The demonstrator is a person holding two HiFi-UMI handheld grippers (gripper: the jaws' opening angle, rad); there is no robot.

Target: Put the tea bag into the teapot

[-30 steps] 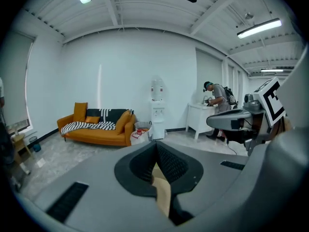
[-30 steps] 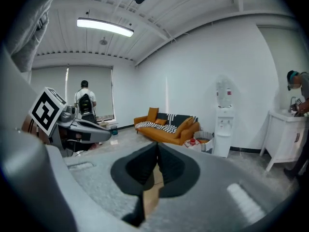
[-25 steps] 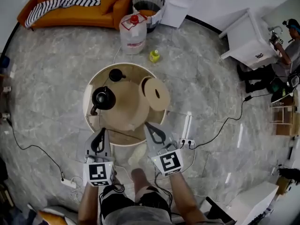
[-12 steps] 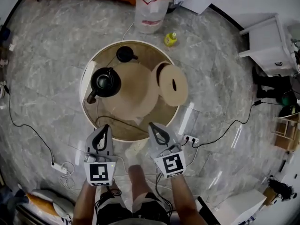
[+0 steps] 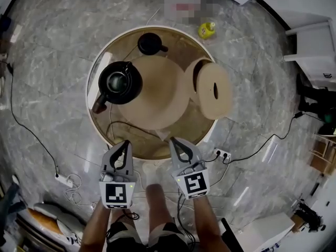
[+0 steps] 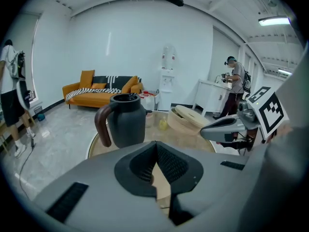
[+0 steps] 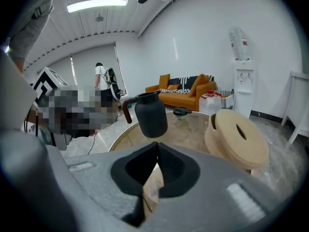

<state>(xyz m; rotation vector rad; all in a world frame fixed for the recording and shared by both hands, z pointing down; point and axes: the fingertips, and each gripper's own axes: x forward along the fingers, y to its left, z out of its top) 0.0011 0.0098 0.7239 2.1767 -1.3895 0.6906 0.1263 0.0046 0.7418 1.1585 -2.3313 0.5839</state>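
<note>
The dark teapot (image 5: 119, 83) with a brown handle stands open on the left of the round glass table (image 5: 94, 67); its black lid (image 5: 150, 43) lies at the far side. My right gripper (image 5: 173, 140) hovers over the table's near edge, shut on a tan paper tea bag (image 5: 163, 135), which shows crumpled between the jaws in the right gripper view (image 7: 150, 187). My left gripper (image 5: 126, 144) hangs beside it at the near rim, jaws closed with nothing seen in them. The teapot (image 6: 126, 119) stands ahead of it.
A thick round wooden disc (image 5: 214, 91) with a slot leans at the table's right. A yellow bottle (image 5: 206, 30) stands on the floor beyond. Cables and power strips (image 5: 223, 154) lie on the marble floor near my feet. Other people stand across the room.
The table and teapot have slid lower and closer in the head view. Both grippers keep their places side by side at the near rim, still closed.
</note>
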